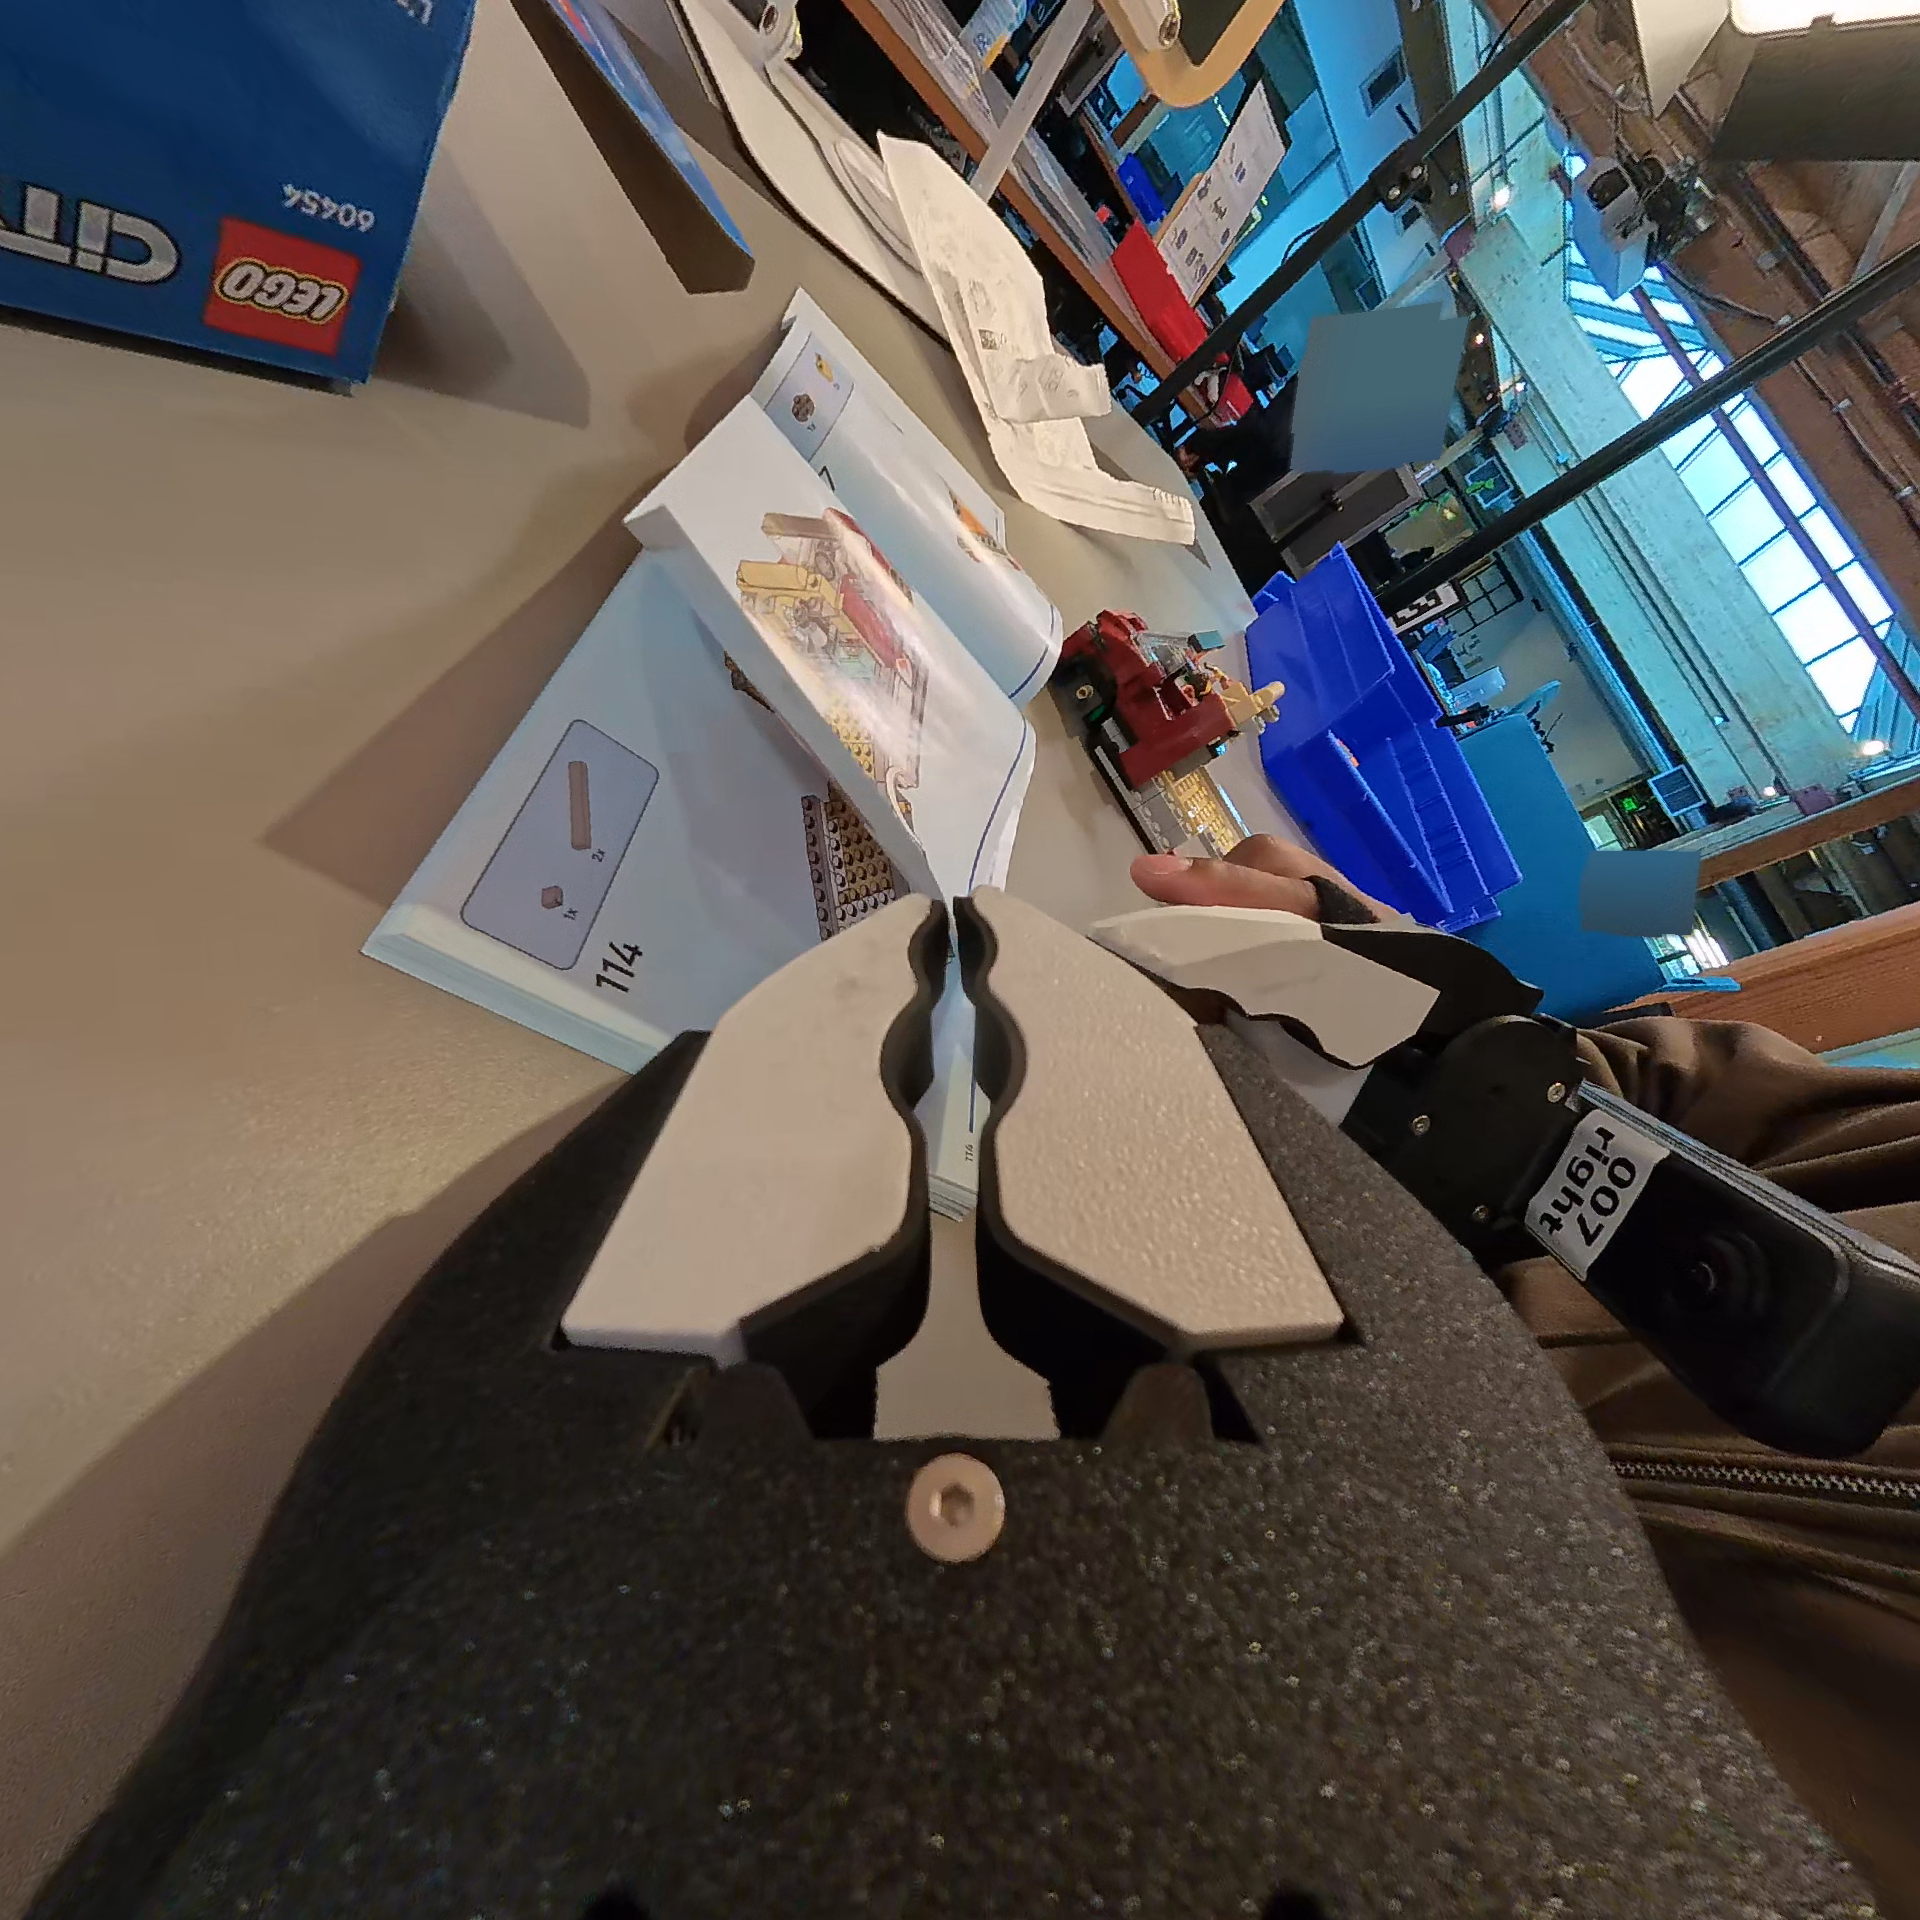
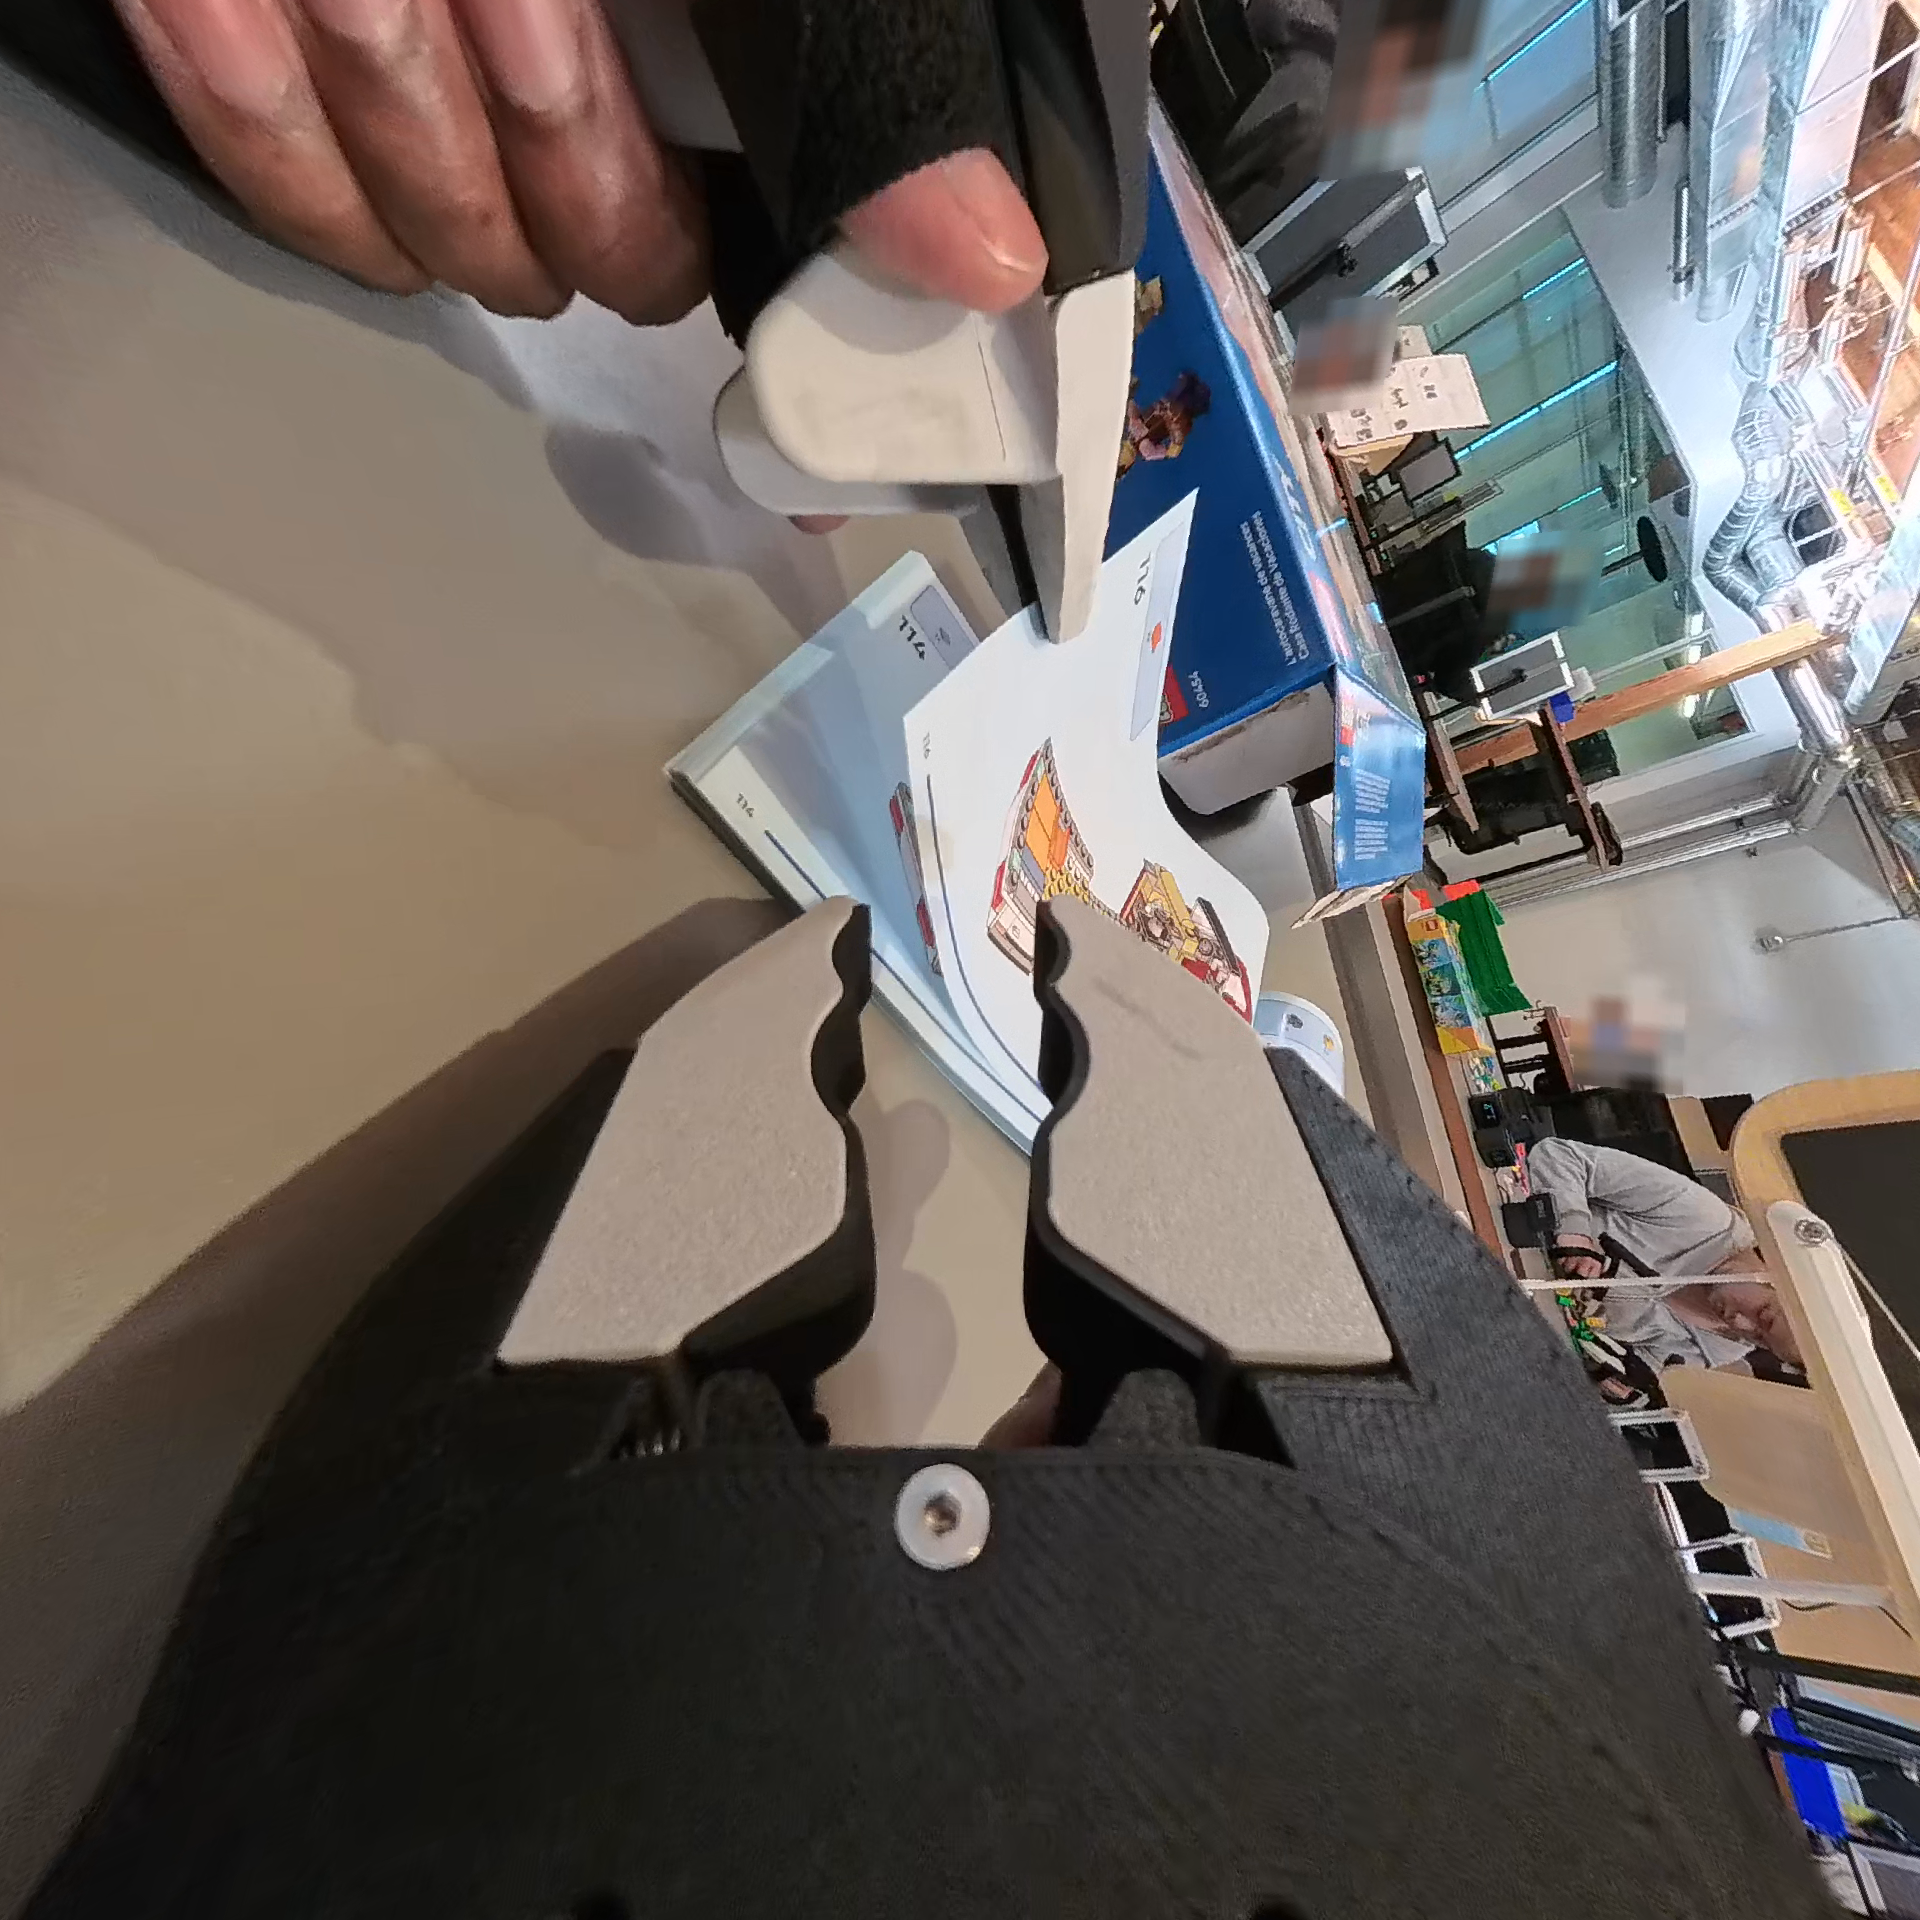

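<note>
1. The left gripper (image 1: 951, 914) is seen with its fingers pressed together on a lifted page (image 1: 883, 665) of the booklet (image 1: 582, 831), pinched at the page's near corner.
2. The right gripper (image 2: 951, 935) is held with its fingers spread; the page's curled edge (image 2: 1039, 831) lies between them, and no pad is seen pressing on it.
3. The booklet lies open on the table (image 1: 208, 727), near both grippers.
4. For a clean page turn, the pinch is best kept at the corner and the sheet led in an arc over the spine, so that it is not creased or torn; this is a judgement.
5. Only in the left view are the brick model (image 1: 1143, 696) and blue bin (image 1: 1371, 727) shown, far right.
6. Only in the right view is the page's other face shown, with the blue box (image 2: 1247, 582) beyond.
</note>
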The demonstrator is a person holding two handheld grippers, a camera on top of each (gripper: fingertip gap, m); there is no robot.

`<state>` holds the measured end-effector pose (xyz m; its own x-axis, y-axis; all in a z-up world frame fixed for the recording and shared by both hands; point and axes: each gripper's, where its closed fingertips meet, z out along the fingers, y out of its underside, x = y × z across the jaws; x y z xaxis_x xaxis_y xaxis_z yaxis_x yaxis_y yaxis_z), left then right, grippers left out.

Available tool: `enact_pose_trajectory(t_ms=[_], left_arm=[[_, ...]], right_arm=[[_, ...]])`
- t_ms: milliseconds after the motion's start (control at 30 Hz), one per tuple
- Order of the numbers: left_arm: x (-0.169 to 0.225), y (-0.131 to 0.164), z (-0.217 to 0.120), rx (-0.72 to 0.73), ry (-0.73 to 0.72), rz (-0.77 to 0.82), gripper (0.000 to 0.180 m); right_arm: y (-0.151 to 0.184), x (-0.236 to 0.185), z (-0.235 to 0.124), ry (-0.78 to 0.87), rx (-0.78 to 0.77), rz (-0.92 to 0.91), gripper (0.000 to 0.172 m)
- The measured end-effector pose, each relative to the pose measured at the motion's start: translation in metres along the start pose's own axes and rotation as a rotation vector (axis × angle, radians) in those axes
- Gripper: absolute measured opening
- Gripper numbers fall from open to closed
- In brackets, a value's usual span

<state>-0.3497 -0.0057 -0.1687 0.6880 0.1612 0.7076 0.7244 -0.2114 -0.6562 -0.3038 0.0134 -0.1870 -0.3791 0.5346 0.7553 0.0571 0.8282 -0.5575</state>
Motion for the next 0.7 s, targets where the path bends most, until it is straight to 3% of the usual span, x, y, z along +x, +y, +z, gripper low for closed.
enact_pose_trajectory(t_ms=[700], left_arm=[[0.0001, 0.0000, 0.0003, -0.002, 0.002, -0.003, 0.002]], right_arm=[[-0.0030, -0.0032, 0.0025, -0.008, 0.003, 0.002, 0.029]])
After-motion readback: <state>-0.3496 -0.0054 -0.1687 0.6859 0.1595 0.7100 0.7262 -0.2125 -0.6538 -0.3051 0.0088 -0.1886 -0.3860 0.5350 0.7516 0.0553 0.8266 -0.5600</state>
